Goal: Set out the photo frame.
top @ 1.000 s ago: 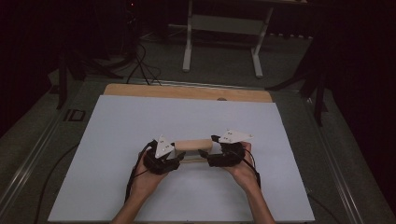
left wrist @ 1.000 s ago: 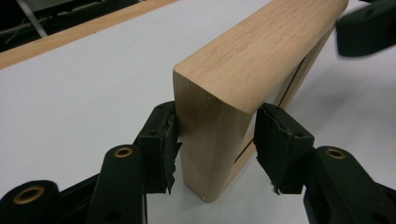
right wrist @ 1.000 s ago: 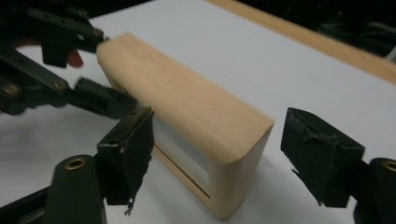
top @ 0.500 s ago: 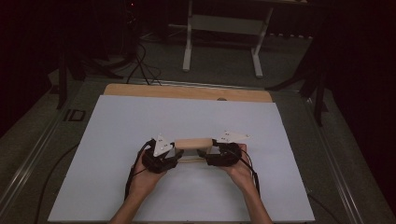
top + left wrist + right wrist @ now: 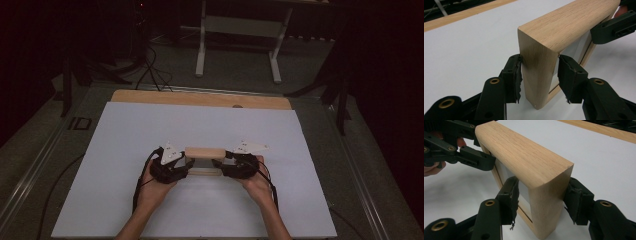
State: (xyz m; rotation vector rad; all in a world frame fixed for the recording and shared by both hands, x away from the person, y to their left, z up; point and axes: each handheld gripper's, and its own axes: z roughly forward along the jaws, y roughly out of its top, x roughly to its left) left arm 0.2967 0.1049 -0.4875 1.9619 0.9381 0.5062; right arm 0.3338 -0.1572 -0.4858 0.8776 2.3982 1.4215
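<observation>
Closing in over the last second, the right gripper [image 5: 540, 197] now has both pads against its end of the wooden frame [image 5: 204, 160], while the left gripper [image 5: 539, 75] already clamps the 9 o'clock end. Frame stands upright mid-table [image 5: 125, 130], likely ready to lift with both hands.

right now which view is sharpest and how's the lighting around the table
Left gripper view: close and crisp, grain of the light oak wooden frame plainly readable. Right gripper view: equally sharp. High view: soft and dim, surroundings nearly black, only the white table sheet evenly lit, no glare.
</observation>
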